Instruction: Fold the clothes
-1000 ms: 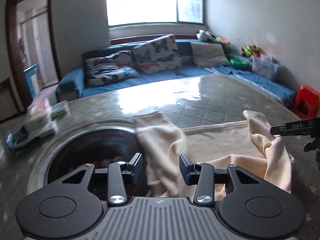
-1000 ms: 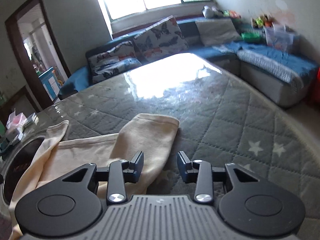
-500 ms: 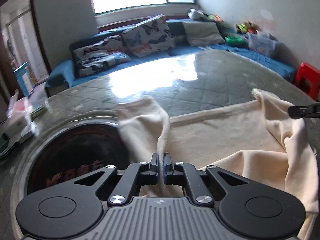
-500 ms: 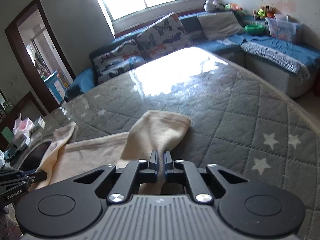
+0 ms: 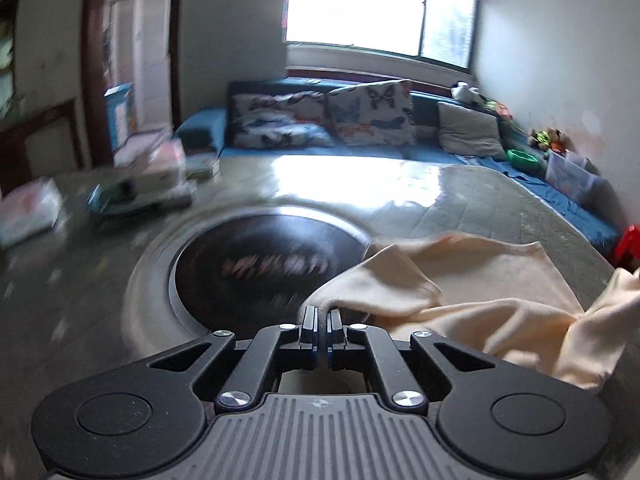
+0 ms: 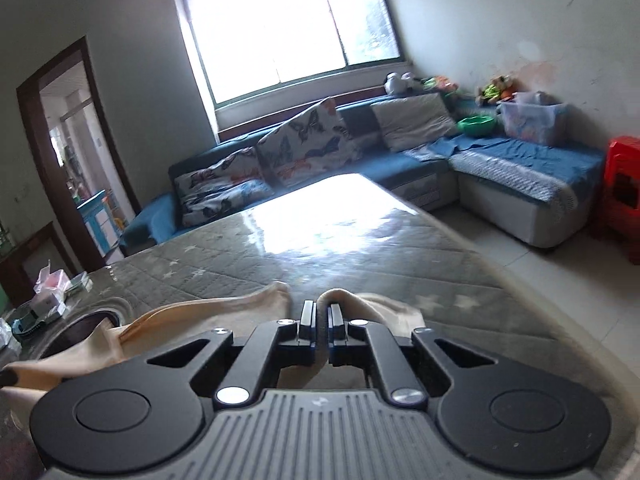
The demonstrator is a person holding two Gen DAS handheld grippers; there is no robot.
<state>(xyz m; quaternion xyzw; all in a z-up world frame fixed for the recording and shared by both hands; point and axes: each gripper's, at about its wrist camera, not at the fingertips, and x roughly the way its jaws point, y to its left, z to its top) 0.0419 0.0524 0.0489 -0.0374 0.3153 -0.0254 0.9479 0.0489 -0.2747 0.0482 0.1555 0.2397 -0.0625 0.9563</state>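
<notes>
Both grippers have lifted and pulled back since half a second ago, carrying the cloth with them, and the left view has swung left and gone blurred with motion.

From the left wrist camera, the left gripper point(image 5: 322, 320) is clenched on a cuff-like end of a cream garment point(image 5: 472, 292). Its 2 fingers are pressed together with fabric pinched between them. The garment trails off to the right in loose folds, partly resting on the grey quilted counter point(image 5: 500, 204). Just beyond the fingers sits a round dark inset point(image 5: 264, 268) set into the counter, with blurred lettering on it. Boxes and packets point(image 5: 144, 188) lie on the counter's far left.

From the right wrist camera, the right gripper point(image 6: 320, 320) is likewise closed on the garment's other end point(image 6: 376, 306), which bunches up on both sides of the fingers. More cream fabric drapes away to the left, toward the inset's rim.

Holding 2 matching ends at once probably lets the person keep the garment taut and even, so it can be raised and laid over itself in 1 clean fold. That fold is not yet made.

A blue sofa point(image 6: 404, 160) with butterfly-print cushions point(image 6: 304, 140) runs under a bright window point(image 6: 288, 24) behind the counter. A red stool point(image 6: 624, 192) stands at far right.
</notes>
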